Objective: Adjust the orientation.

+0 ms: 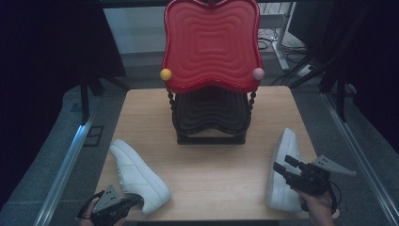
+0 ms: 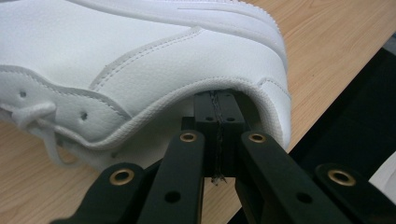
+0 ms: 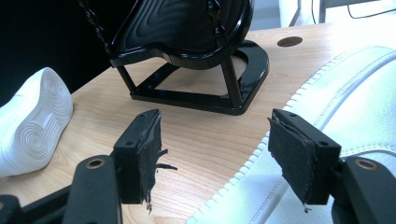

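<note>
- Your left tool [image 1: 126, 203] sits at the near left corner of the worktop [image 1: 211, 165], with its jaws pressed together, pad against pad, as the left gripper view shows.
- The closed jaw tips reach into the heel opening of the left white shoe [image 2: 140, 60]; the padded collar arches just over them. Whether any part of the collar is pinched between the pads cannot be told.
- This shoe lies directly ahead of your left tool, its toe pointing away and toward the far left of the worktop; a lace end [image 2: 32, 114] hangs to the left of the jaws.
- Your right tool [image 1: 287, 167] is held in your hand [image 1: 317, 202] at the near right side, its jaws spread wide with nothing between the pads [image 3: 149, 149].
- The right white shoe [image 1: 283, 169] lies just beneath and beside your right tool; in the right gripper view its stitched edge runs under the right-hand jaw, and contact cannot be confirmed.
- Beyond both tools, a black two-tier rack [image 1: 211, 117] stands at the middle of the worktop, carrying a red wavy tray [image 1: 211, 44] with a yellow knob [image 1: 165, 74] and a pink knob [image 1: 258, 73].
</note>
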`<state>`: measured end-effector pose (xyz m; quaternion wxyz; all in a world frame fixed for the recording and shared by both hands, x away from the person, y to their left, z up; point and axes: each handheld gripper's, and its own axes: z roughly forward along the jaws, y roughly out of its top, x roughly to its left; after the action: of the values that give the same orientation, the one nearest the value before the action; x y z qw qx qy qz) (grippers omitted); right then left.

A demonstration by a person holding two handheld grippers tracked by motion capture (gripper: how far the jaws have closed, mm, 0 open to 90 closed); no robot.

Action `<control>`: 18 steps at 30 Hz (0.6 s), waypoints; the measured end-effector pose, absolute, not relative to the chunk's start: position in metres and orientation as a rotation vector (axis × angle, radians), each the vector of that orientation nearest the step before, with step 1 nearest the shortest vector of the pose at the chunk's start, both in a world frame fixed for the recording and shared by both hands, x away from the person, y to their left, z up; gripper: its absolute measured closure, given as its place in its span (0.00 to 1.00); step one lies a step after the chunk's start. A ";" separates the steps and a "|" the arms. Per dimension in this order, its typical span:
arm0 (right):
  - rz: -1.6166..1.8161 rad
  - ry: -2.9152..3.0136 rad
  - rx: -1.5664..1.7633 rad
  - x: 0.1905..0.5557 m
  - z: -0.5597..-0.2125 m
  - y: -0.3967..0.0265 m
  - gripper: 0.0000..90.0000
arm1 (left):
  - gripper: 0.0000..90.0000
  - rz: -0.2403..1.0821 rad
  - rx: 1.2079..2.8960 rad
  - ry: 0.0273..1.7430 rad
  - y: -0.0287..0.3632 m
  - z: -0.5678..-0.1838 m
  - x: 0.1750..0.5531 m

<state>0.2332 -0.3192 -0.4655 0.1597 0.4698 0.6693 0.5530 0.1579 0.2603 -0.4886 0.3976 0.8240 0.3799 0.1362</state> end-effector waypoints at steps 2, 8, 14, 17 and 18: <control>1.579 1.915 1.344 0.233 -0.466 -0.319 0.39 | 1.00 0.337 2.070 0.959 0.260 -0.487 0.161; 1.581 1.904 1.358 0.232 -0.465 -0.321 0.39 | 1.00 0.336 2.060 0.956 0.256 -0.485 0.169; 1.576 1.902 1.362 0.233 -0.467 -0.321 0.39 | 1.00 0.328 2.058 0.953 0.250 -0.486 0.179; 1.574 1.906 1.365 0.233 -0.468 -0.322 0.39 | 1.00 0.320 2.051 0.949 0.249 -0.485 0.182; 1.576 1.904 1.367 0.233 -0.468 -0.322 0.39 | 1.00 0.318 2.045 0.950 0.248 -0.485 0.184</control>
<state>0.2333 -0.3217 -0.4679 0.1579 0.4780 0.6657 0.5508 0.1841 0.2480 -0.4853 0.4186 0.8155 0.3789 0.1269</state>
